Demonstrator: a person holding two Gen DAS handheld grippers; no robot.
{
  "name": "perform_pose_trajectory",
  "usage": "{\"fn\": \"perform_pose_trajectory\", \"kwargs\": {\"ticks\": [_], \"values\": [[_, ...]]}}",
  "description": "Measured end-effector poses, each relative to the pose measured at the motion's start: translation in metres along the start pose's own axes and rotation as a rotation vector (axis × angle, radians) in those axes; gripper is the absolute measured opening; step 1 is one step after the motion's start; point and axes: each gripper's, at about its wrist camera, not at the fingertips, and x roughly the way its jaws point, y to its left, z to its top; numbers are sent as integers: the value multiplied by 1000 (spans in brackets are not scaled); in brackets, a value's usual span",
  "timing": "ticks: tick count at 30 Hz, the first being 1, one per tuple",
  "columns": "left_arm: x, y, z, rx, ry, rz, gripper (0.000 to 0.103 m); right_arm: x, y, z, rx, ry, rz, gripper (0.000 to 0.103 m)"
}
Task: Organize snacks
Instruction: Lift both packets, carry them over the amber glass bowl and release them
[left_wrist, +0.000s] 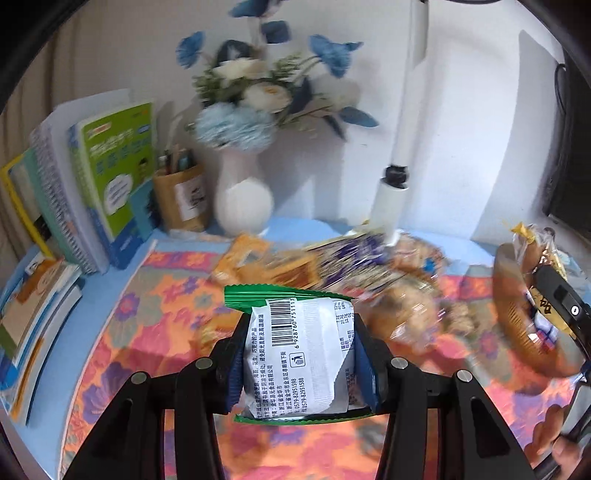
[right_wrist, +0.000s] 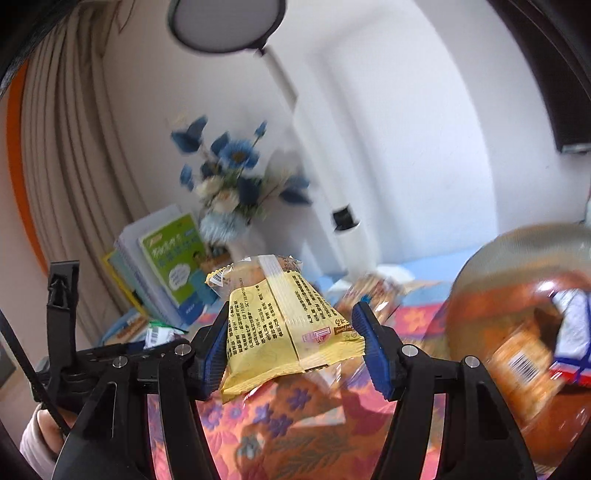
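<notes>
Two handheld black grippers with blue pads are raised above the table, the left gripper (left_wrist: 301, 363) clamped on both sides of a green-edged snack packet (left_wrist: 299, 350), the right gripper (right_wrist: 290, 350) pinching a yellow snack packet (right_wrist: 291, 325) between its pads.

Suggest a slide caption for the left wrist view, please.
Left tongs grip a green-edged white snack packet above the floral cloth.

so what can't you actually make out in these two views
- Left wrist view: the loose snack pile behind the green-edged packet is motion-blurred, so brands and count are unreadable.
- Right wrist view: the amber bowl is blurred and cut off by the frame edge.
- Right wrist view: the yellow packet hides the cloth behind it.
</notes>
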Motion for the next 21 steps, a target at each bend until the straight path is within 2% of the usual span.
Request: {"fn": "perform_pose_trajectory", "kwargs": {"ticks": [3,6,9,13,17,19,20,21], "values": [[-1,-30,25,6,3,-83,48,-15,-12,30,14,-33,-3,62],[-3,-73,47,76,-35,-121,48,-32,-31,60,16,-66,-57,62],[0,-124,62,144,-55,-194,48,-47,-59,81,25,-77,-121,62],[9,-190,63,221,-55,-288,48,-62,-101,89,78,-67,-217,62],[35,-255,49,315,-4,-360,49,-72,-142,88,119,-42,-322,64],[50,-273,42,356,41,-382,62,-74,-160,85,132,-9,-393,68],[58,-281,38,371,68,-375,78,-74,-164,82,143,1,-417,80],[61,-283,35,374,72,-364,90,-77,-173,79,170,14,-446,86]]}}
